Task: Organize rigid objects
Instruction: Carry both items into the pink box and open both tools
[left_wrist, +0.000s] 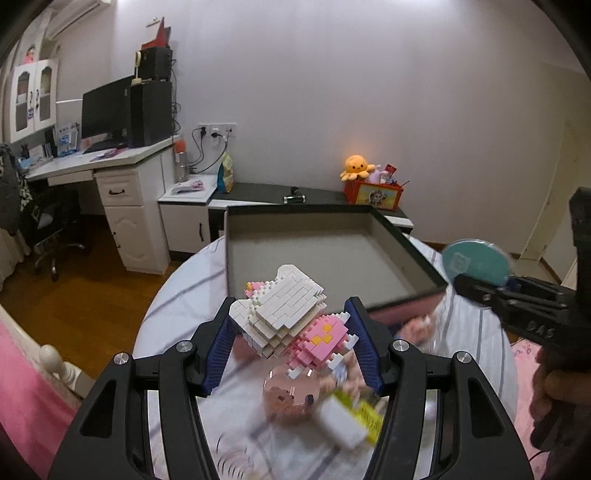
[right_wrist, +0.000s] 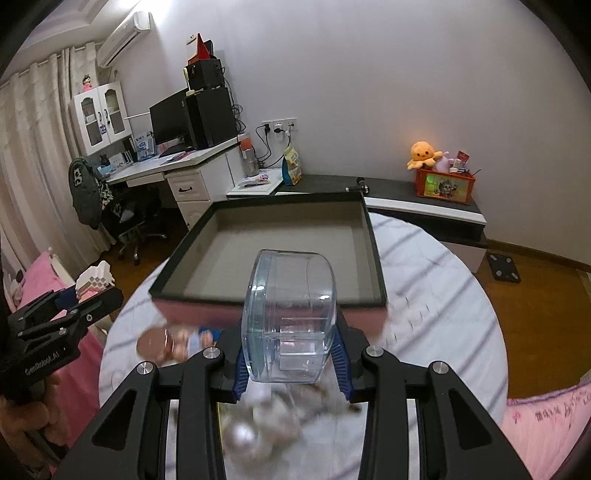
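While toys blur below (left_wrist: 291, 402), empty tray ahead (left_wrist: 406, 258)

My right tongs (right_wrist: 293, 360) clamp a clear round plastic container (right_wrist: 290, 321) above the bed, before the open dark-rimmed box (right_wrist: 373, 236); my left tongs (right_wrist: 86, 301) carry a brick figure (right_wrist: 95, 277).

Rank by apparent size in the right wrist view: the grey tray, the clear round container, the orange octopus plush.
1. grey tray
2. clear round container, though it sits close to the camera, which inflates it
3. orange octopus plush, far off, so its true size is unsure
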